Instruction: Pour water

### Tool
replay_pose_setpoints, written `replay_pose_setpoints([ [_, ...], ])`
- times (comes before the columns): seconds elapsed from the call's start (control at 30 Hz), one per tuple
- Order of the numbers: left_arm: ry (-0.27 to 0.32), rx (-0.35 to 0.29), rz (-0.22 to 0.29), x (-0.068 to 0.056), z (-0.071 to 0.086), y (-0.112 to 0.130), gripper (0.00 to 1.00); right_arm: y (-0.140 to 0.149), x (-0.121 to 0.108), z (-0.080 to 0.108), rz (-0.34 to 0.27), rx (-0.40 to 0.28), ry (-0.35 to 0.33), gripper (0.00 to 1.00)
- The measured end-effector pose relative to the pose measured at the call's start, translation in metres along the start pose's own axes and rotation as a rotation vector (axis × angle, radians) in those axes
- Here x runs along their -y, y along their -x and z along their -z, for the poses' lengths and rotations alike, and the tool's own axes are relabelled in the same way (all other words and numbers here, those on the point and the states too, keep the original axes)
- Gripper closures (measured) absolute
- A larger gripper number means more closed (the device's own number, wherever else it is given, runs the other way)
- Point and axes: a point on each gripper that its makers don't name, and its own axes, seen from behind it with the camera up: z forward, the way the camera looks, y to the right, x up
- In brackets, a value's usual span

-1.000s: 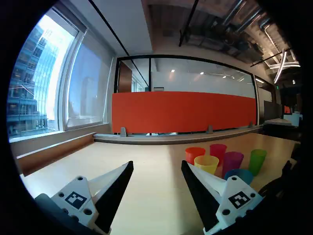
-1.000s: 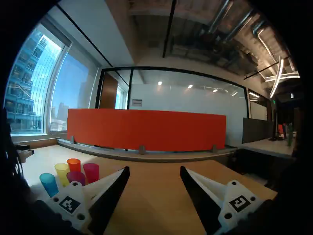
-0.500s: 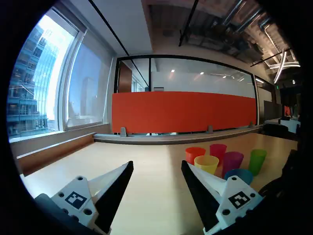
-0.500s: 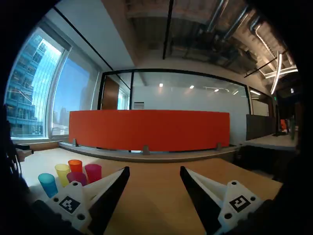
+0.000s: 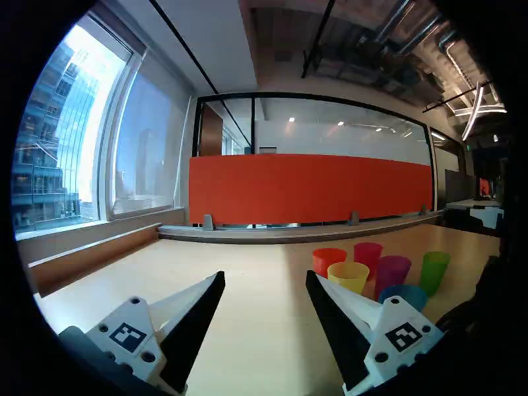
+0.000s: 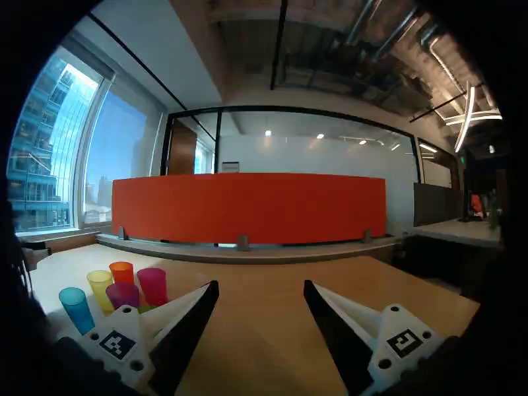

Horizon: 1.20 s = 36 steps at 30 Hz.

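Several coloured plastic cups stand grouped on a light wooden table (image 5: pixel 257 277). In the left gripper view they sit to the right: orange cup (image 5: pixel 328 260), yellow cup (image 5: pixel 348 276), pink cup (image 5: pixel 367 257), purple cup (image 5: pixel 392 274), green cup (image 5: pixel 433 271), blue cup (image 5: pixel 404 294) partly behind my right finger. My left gripper (image 5: pixel 265 284) is open and empty, left of the cups. In the right gripper view the cups lie at the left: blue cup (image 6: pixel 76 309), yellow cup (image 6: pixel 101 289), orange cup (image 6: pixel 121 272), purple cup (image 6: pixel 123 295), pink cup (image 6: pixel 152 285). My right gripper (image 6: pixel 261 290) is open, empty, right of them.
An orange divider panel (image 5: pixel 310 188) runs along the table's far edge on a grey rail (image 5: pixel 290 231). Large windows (image 5: pixel 63 145) and a wooden ledge (image 5: pixel 92 254) lie to the left. Another desk (image 6: pixel 455 232) stands at the right in the right gripper view.
The right gripper has tilted down and shifted slightly, so the cups sit a little higher and nearer in its view. The left gripper has stayed still.
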Motion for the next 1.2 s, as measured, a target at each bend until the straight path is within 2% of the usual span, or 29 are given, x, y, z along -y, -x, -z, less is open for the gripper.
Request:
replay_pose_setpoints([
  [0.37, 0.000, 0.000, 0.000, 0.000, 0.000, 0.000, 0.09, 0.001, -0.010, -0.005, 0.003, 0.016, 0.015, 0.01],
  [0.77, 0.000, 0.000, 0.000, 0.000, 0.000, 0.000, 0.09, 0.021, -0.021, 0.005, 0.002, 0.031, 0.011, 0.01],
  [1.2, 0.000, 0.000, 0.000, 0.000, 0.000, 0.000, 0.09, 0.029, -0.025, 0.004, -0.006, 0.028, 0.008, 0.01],
])
